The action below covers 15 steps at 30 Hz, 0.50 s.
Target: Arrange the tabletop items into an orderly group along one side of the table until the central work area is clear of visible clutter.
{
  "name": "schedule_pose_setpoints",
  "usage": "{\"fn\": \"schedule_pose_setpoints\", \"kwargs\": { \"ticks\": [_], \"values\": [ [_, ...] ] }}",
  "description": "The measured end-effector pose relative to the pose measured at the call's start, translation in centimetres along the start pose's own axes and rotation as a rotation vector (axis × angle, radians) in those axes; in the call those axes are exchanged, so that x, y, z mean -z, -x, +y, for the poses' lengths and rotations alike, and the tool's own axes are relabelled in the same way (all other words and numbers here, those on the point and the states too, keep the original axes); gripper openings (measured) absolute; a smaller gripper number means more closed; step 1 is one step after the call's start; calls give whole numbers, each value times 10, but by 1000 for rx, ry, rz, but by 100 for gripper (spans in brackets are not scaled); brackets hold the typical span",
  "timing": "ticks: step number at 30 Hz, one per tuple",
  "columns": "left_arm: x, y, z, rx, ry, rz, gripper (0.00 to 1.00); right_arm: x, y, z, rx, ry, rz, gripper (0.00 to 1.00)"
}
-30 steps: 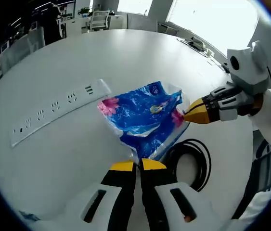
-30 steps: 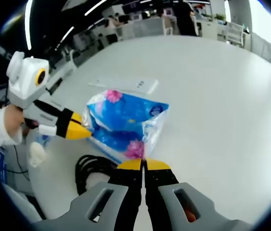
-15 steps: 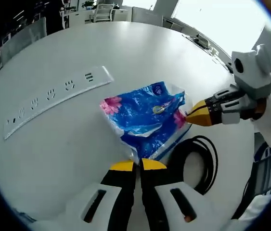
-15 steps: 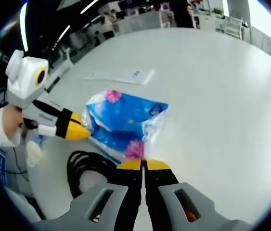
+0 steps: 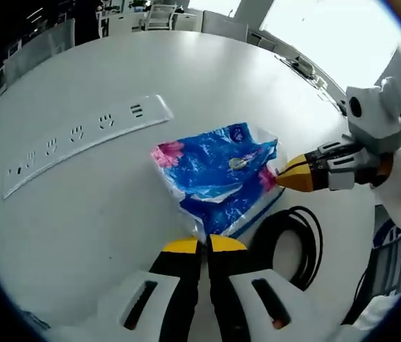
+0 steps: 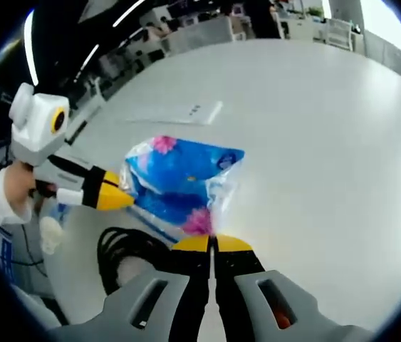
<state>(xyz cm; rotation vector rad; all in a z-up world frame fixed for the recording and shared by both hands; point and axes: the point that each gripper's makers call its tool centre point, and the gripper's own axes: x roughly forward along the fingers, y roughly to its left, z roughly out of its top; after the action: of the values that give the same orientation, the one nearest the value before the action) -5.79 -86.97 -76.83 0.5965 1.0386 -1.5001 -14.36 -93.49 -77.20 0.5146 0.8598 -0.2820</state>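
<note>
Barely shifted: my left gripper (image 5: pixel 205 243) and right gripper (image 6: pixel 213 242) both stay clamped on the blue bag (image 5: pixel 218 174) above the tabletop (image 5: pixel 100 206), beside a black cable (image 5: pixel 296 246).

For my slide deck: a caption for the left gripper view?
Both grippers pinch a blue tissue pack beside a power strip.

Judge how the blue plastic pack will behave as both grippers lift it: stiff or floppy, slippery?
The pack is probably floppy: its printed film wrinkles and sags between the two pinch points. It likely weighs little, since the left gripper and right gripper each hold it by a thin corner. The glossy film could slip, so shut jaws seem wise.
</note>
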Motion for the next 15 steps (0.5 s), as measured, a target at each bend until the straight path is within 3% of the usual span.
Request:
{"fn": "schedule_pose_setpoints", "kwargs": {
  "ticks": [15],
  "values": [
    [-1,-7,5,-19,13,-8,0,1,1,-1,-8,-25,-20,0]
  ]
}}
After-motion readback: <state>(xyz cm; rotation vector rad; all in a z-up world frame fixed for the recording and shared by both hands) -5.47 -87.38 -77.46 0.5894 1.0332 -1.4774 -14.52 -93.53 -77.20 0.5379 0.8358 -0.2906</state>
